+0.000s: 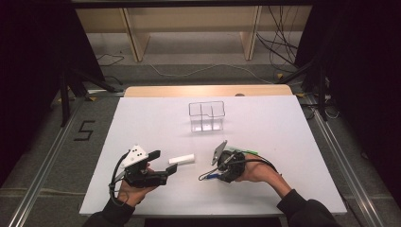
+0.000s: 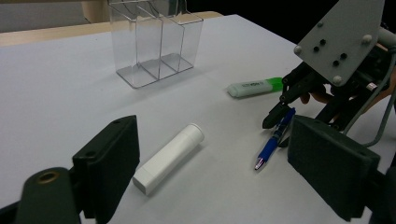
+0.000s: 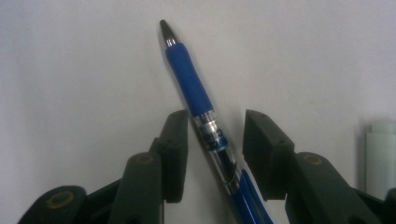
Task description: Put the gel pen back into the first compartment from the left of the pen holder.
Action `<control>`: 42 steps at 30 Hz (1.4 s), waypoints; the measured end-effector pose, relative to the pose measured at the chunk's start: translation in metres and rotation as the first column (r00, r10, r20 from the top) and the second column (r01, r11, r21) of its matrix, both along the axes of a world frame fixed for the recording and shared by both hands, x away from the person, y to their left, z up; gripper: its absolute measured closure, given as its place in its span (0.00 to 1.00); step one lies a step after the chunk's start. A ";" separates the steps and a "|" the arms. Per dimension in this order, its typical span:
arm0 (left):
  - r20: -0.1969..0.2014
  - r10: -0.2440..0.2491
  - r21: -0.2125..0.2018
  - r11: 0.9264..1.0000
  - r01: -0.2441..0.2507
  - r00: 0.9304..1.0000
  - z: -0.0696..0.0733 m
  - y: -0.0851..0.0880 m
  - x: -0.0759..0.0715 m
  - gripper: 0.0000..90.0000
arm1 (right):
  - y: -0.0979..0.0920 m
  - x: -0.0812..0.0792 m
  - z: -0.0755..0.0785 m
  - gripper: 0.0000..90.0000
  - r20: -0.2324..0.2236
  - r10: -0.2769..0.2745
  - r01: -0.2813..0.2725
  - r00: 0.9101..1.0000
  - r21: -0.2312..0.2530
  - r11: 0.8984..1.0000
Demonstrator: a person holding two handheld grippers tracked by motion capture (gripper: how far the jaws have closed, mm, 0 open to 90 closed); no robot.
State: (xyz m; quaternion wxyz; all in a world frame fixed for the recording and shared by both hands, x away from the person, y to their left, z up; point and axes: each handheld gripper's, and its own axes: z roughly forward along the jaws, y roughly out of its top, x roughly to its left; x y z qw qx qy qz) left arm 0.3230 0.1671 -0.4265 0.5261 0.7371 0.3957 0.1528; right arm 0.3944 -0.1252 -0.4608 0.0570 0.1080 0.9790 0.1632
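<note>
Blue pen (image 3: pixel 198 100) flat on white tabletop (image 1: pixel 283 132), near front edge, right of centre; lying between right gripper (image 3: pixel 215 135) jaws. Blue rubber grip, dark cone tip pointing away in right gripper view, chrome band, clear mid-section with small print on the barrel, too blurred to read; blue rear barrel running down between the jaws. Right gripper half closed around it; left-hand pad touching or nearly touching the barrel, visible gap on the other side; not clamped, so released for now. Same pen in left gripper view (image 2: pixel 273 140), tip toward camera, under the right gripper's jaw tips.

Left gripper (image 2: pixel 212 163) wide open, holding nothing, hovering low over tabletop at front left; white cylindrical tube (image 2: pixel 169 157) lying just ahead between its jaws, untouched, no label visible.

Green-and-white highlighter (image 2: pixel 254 87) beyond the pen, close to the right hand; dark lettering on white body, unreadable. Clear three-compartment holder (image 2: pixel 156 44) upright at tabletop centre rear, empty. Black "5" marked on floor (image 1: pixel 84 130) left of the tabletop.
</note>
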 end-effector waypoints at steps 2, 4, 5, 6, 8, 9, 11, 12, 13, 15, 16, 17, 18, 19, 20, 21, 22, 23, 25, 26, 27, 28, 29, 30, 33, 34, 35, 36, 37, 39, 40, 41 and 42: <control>-0.001 -0.004 -0.001 1.000 0.004 1.000 0.000 0.000 0.000 0.18 | 0.000 0.001 0.000 0.71 -0.002 0.012 -0.012 1.000 -0.011 1.000; -0.004 -0.014 0.004 1.000 0.014 1.000 0.000 0.000 0.000 0.18 | 0.002 0.001 0.000 0.72 -0.013 -0.009 0.009 1.000 0.003 1.000; -0.004 -0.014 0.004 1.000 0.014 1.000 0.000 -0.001 0.000 0.19 | 0.002 0.001 -0.001 0.73 -0.018 -0.003 0.003 1.000 0.005 1.000; -0.005 -0.015 0.003 1.000 0.015 1.000 0.000 -0.001 0.000 0.18 | 0.002 0.003 0.000 0.74 -0.025 0.012 -0.012 1.000 -0.011 1.000; -0.007 -0.012 -0.005 1.000 0.012 1.000 0.000 -0.001 0.000 0.18 | 0.002 0.003 0.000 0.75 -0.030 0.016 -0.016 0.999 -0.018 1.000; -0.007 -0.012 -0.006 1.000 0.012 1.000 0.000 -0.001 0.000 0.19 | 0.003 0.003 0.001 0.76 -0.024 0.023 -0.024 0.999 -0.022 0.999; -0.007 -0.011 -0.009 1.000 0.011 1.000 0.000 -0.001 0.000 0.19 | 0.005 0.003 0.001 0.77 -0.029 0.025 -0.026 0.999 -0.029 0.999; -0.007 -0.012 -0.012 1.000 0.012 1.000 0.000 0.000 0.000 0.18 | 0.005 0.003 0.001 0.77 -0.031 0.028 -0.029 0.999 -0.035 0.999; -0.008 -0.015 -0.012 1.000 0.015 1.000 0.000 0.000 0.000 0.19 | 0.006 0.004 0.001 0.77 -0.033 0.034 -0.035 0.999 -0.039 0.999; -0.009 -0.015 -0.013 1.000 0.014 1.000 0.000 0.000 0.000 0.18 | 0.006 0.005 0.001 0.78 -0.040 0.039 -0.041 0.998 -0.045 0.998; -0.009 -0.015 -0.013 1.000 0.015 1.000 0.000 0.000 0.000 0.19 | 0.007 0.004 0.002 0.78 -0.040 0.032 -0.034 0.999 -0.046 0.998; -0.009 -0.014 -0.013 1.000 0.014 1.000 0.000 0.000 0.000 0.18 | 0.007 0.004 0.001 0.79 -0.040 0.038 -0.039 0.998 -0.046 0.998; -0.009 -0.014 -0.013 1.000 0.014 1.000 0.000 0.000 0.000 0.18 | 0.007 0.004 0.002 0.80 -0.042 0.048 -0.050 0.998 -0.054 0.997; -0.009 -0.015 -0.014 1.000 0.015 1.000 0.000 0.000 0.000 0.19 | 0.008 0.004 0.002 0.81 -0.041 0.052 -0.055 0.998 -0.060 0.997; -0.009 -0.014 -0.015 1.000 0.014 1.000 0.000 0.000 0.000 0.18 | 0.009 0.003 0.002 0.82 -0.043 0.048 -0.050 0.998 -0.052 0.997; -0.010 -0.015 -0.015 1.000 0.015 1.000 0.000 0.000 0.000 0.18 | 0.009 0.003 0.002 0.83 -0.040 0.057 -0.060 0.998 -0.060 0.996; -0.010 -0.015 -0.015 1.000 0.015 1.000 0.000 0.000 0.000 0.18 | 0.009 0.003 0.002 0.83 -0.038 0.064 -0.066 0.997 -0.067 0.996; -0.009 -0.016 -0.013 1.000 0.016 1.000 0.000 0.000 0.000 0.18 | 0.010 0.002 0.002 0.84 -0.038 0.058 -0.060 0.998 -0.068 0.996; -0.008 -0.018 -0.012 1.000 0.018 1.000 0.000 0.000 0.000 0.19 | 0.012 0.001 0.002 0.86 -0.034 0.071 -0.074 0.997 -0.075 0.994; -0.008 -0.018 -0.012 1.000 0.018 1.000 0.000 0.000 0.000 0.19 | 0.012 0.001 0.003 0.87 -0.031 0.089 -0.091 0.996 -0.089 0.992; -0.008 -0.018 -0.013 1.000 0.017 1.000 0.000 0.000 0.000 0.19 | 0.013 0.001 0.002 0.88 -0.032 0.089 -0.092 0.995 -0.086 0.992; -0.007 -0.017 -0.011 1.000 0.017 1.000 0.000 0.000 0.000 0.18 | 0.014 0.001 0.003 0.88 -0.031 0.095 -0.098 0.995 -0.098 0.990; -0.008 -0.018 -0.012 1.000 0.018 1.000 0.000 0.000 0.000 0.19 | 0.015 0.001 0.002 0.88 -0.025 0.104 -0.106 0.994 -0.096 0.990; -0.007 -0.018 -0.010 1.000 0.017 1.000 0.000 0.000 0.000 0.19 | 0.015 0.000 0.003 0.88 -0.022 0.107 -0.109 0.994 -0.105 0.988; -0.007 -0.018 -0.011 1.000 0.017 1.000 0.001 0.001 0.000 0.19 | 0.017 -0.001 0.003 0.88 -0.010 0.118 -0.118 0.993 -0.115 0.986; -0.008 -0.017 -0.012 1.000 0.017 1.000 0.001 0.001 0.000 0.19 | 0.017 -0.001 0.003 0.88 -0.009 0.117 -0.117 0.993 -0.115 0.986; -0.005 -0.016 -0.010 1.000 0.016 1.000 0.001 0.001 0.001 0.19 | 0.017 -0.001 0.004 0.88 -0.006 0.117 -0.117 0.993 -0.116 0.986; -0.005 -0.017 -0.009 1.000 0.017 1.000 0.001 0.001 0.001 0.19 | 0.017 -0.002 0.004 0.89 -0.008 0.103 -0.104 0.995 -0.111 0.988; -0.003 -0.017 -0.010 1.000 0.017 1.000 0.001 0.001 0.000 0.19 | 0.016 -0.001 0.005 0.89 -0.005 0.115 -0.115 0.993 -0.117 0.987; -0.004 -0.015 -0.012 1.000 0.015 1.000 0.001 0.002 0.000 0.19 | 0.014 -0.001 0.009 0.89 -0.005 0.107 -0.107 0.994 -0.104 0.989; -0.005 -0.013 -0.018 1.000 0.013 1.000 0.001 0.001 0.000 0.19 | 0.012 0.000 0.011 0.89 0.009 0.109 -0.107 0.994 -0.085 0.991; -0.006 -0.012 -0.020 1.000 0.012 1.000 0.001 0.001 0.000 0.19 | 0.011 0.000 0.014 0.89 0.018 0.100 -0.098 0.995 -0.074 0.992; -0.006 -0.012 -0.021 1.000 0.012 1.000 0.001 0.001 0.000 0.19 | 0.009 0.001 0.016 0.89 0.025 0.098 -0.097 0.995 -0.050 0.994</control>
